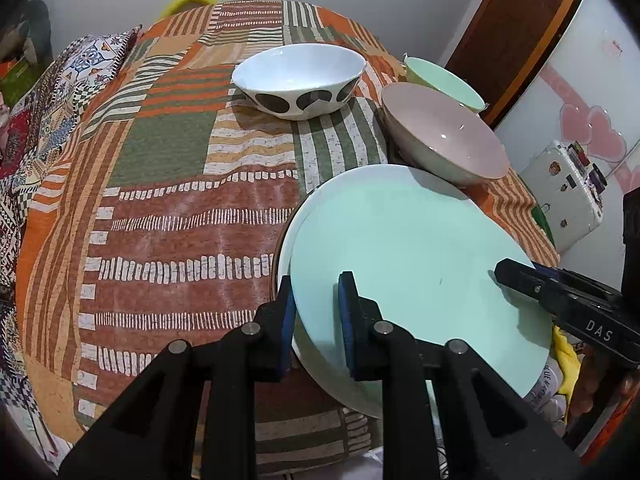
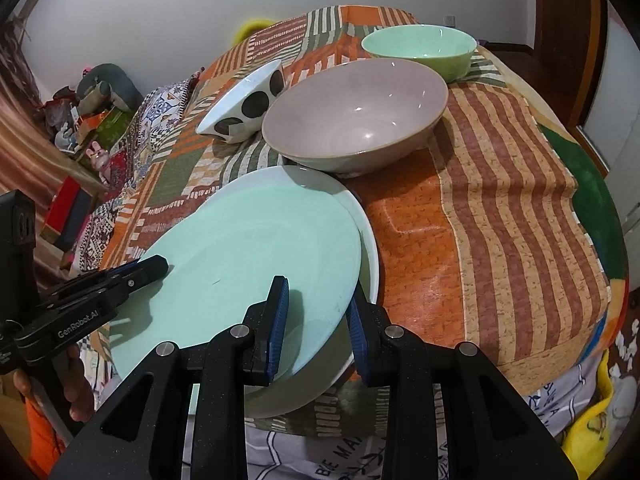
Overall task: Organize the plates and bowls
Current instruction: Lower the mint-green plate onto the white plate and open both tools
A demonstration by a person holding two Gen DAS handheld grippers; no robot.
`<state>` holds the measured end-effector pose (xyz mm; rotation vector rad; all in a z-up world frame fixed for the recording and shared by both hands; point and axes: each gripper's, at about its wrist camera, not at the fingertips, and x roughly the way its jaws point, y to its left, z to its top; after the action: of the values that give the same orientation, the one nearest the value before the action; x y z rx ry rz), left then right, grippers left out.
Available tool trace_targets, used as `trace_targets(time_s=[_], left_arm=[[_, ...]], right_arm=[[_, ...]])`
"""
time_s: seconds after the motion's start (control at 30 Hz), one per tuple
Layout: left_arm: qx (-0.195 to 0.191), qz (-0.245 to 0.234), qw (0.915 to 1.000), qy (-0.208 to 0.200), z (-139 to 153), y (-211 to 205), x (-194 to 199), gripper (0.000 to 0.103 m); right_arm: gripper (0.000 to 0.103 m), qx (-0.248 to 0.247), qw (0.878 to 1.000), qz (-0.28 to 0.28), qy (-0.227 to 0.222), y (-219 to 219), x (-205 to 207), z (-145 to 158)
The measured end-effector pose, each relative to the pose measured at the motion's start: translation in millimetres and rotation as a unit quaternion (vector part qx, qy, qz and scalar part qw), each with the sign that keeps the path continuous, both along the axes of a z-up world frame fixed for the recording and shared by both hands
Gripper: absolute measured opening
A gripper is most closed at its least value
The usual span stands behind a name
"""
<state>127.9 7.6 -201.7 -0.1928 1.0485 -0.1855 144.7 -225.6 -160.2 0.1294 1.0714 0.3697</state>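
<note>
Both grippers had the same thing: a round, smooth, glossy mint-green plate (image 1: 420,264), shallow and wide. The left gripper (image 1: 317,324) was clamped on its near-left rim, blue pads pinching either side of the edge, black fingers (image 1: 352,328) angled down. The right gripper (image 2: 318,320) was clamped on the opposite rim, one blue pad on top, the other under the edge.

The mint plate sat tilted just above a larger round white plate (image 2: 370,248), whose pale rim peeked out along one side; whether the 2 touched could not be told. Both were at the near edge of a bed covered by a coarse patchwork cloth (image 1: 180,208) of orange, rust, green and cream stripes.

Behind the plates sat 3 bowls. A wide, glossy mauve-grey ceramic bowl (image 2: 356,116) was just beside the plates' far rim. A smaller mint-green bowl (image 2: 420,50) stood behind that one. A white bowl with big dark spots (image 1: 298,80) on its outer wall was off to the side, apart from the plates, glazed and shiny inside.

A patterned pillow (image 1: 92,64) lay at the far-left corner.
</note>
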Motion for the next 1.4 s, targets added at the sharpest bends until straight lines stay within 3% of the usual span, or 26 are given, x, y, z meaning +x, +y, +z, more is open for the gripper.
trace_targets(time_s=[0.7,1.4], left_arm=[[-0.017,-0.001,0.9997,0.016,-13,4,14,0.021],[-0.035,-0.004,0.9991,0.022,-17,5,19,0.021]], right_arm=[[0.029,0.006,1.0,0.006,0.011,-2,5,-3],[0.029,-0.032,0.999,0.028,0.015,5,5,3]])
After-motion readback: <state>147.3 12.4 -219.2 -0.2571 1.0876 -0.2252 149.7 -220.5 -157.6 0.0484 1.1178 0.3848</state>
